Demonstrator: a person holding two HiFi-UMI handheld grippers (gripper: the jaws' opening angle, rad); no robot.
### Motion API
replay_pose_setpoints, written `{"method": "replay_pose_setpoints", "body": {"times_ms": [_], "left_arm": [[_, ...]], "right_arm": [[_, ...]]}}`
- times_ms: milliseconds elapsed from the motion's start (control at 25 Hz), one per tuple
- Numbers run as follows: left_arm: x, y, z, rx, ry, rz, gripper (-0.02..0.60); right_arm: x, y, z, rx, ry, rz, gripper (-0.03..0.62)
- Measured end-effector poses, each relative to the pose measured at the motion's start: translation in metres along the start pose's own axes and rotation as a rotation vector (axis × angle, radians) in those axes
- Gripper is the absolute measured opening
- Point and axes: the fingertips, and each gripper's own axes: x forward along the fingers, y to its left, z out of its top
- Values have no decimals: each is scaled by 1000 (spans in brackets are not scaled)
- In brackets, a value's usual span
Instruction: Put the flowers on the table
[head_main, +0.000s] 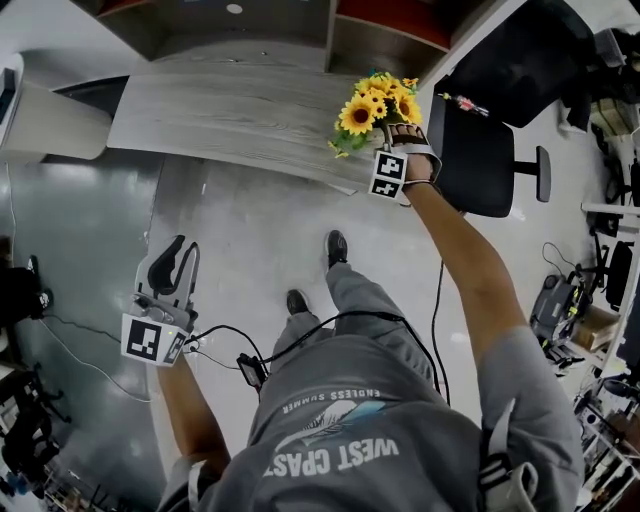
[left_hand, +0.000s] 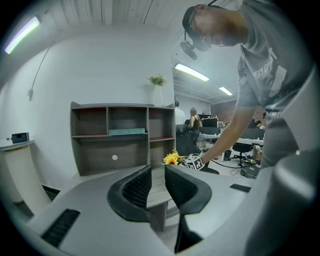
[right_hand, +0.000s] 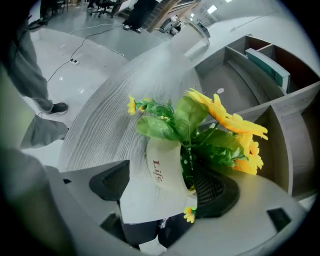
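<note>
Right tongs (right_hand: 162, 187) clamp flowers (right_hand: 230, 120) over table (right_hand: 110, 115) edge

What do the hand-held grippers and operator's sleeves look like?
The left hand-held gripper and right hand-held gripper have black curved textured jaws on grey bodies, each with a white cube of black square markers. A black cable trails from the left one. Grey short-sleeved T-shirt.

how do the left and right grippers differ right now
The right gripper is shut on the white pot of yellow flowers; the left gripper is open and holds nothing. The right gripper reaches out over the wooden table; the left gripper hangs low over the floor. Both carry a marker cube.
</note>
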Motion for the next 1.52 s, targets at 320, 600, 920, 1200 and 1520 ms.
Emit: {"method": "replay_pose_setpoints", "body": {"times_ms": [320, 600, 920, 1200, 1520], "left_arm": [[-8, 1, 8, 18, -27, -18, 91], [-15, 0, 24, 53, -59, -27, 92], [-38, 14, 28, 79, -93, -17, 92], [-71, 28, 30, 105, -114, 5, 91], [-96, 42, 32, 114, -151, 13, 91]], "right_arm": [[-30, -7, 7, 106, -51, -17, 390], [-90, -42, 16, 292, -164, -35, 169], [-204, -76, 73, 500, -402, -37, 89], [-319, -82, 127, 648, -635, -39, 43], [-426, -84, 147, 871, -821, -60, 26]]}}
